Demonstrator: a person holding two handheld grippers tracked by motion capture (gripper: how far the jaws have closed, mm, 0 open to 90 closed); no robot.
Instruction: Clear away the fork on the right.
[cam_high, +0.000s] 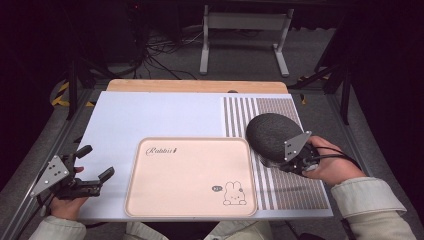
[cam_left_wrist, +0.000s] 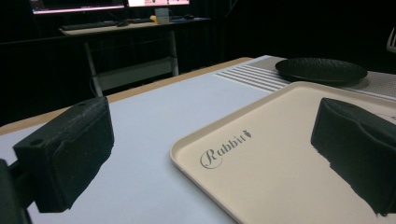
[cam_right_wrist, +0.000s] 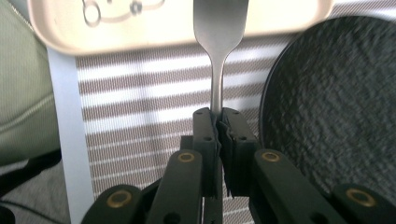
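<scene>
Your right gripper (cam_right_wrist: 219, 122) has its jaws pinched tight on the thin neck of a metal utensil (cam_right_wrist: 218, 32), probably a fork or spoon; its broad handle end points away from you toward the near right corner of the beige tray (cam_high: 150, 200). You cannot tell from these pictures which end is in the jaws beyond that flat handle showing. The gripper sits over the striped mat (cam_high: 280, 185), just beside the near edge of the black plate (cam_high: 267, 132), which lies on the mat to the right of the tray.

Your left gripper (cam_high: 92, 167) rests at the near left of the table, jaws spread wide and holding nothing, well apart from the tray's left rim.

The grip is the weak point. The jaws hold a narrow, smooth metal stem, so a quick swing or a tilt may let the utensil pivot or slide out and clatter onto the mat. The plate rim is close on the right; drift that way and the utensil or a jaw may knock it and shift it. The raised tray rim may also catch the handle end if you carry it low.
</scene>
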